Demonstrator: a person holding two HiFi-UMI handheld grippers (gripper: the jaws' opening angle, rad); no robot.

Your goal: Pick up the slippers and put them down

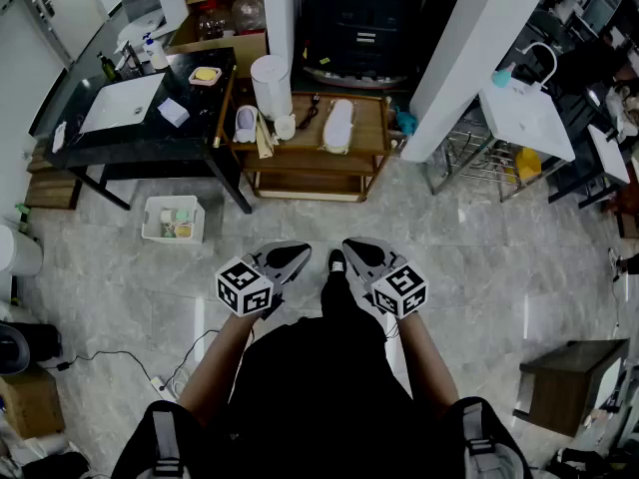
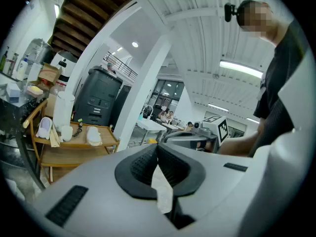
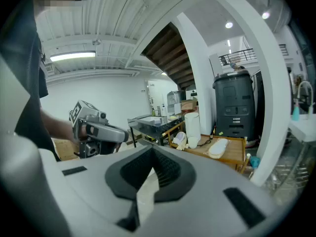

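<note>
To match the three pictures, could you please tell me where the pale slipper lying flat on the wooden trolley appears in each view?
Head view: pale slipper top centre, right half of the wooden trolley.
Left gripper view: left of centre.
Right gripper view: right of centre, below mid-height.
Shared landmark: white cylinder beside it.

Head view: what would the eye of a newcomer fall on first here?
First, the two grey handheld grippers with black-and-white marker cubes, the left gripper and the right gripper, side by side low in the centre, both shut and empty. Beyond them stands a low wooden table with a pale flat slipper on its top and a tall white cylinder at its left end.
</note>
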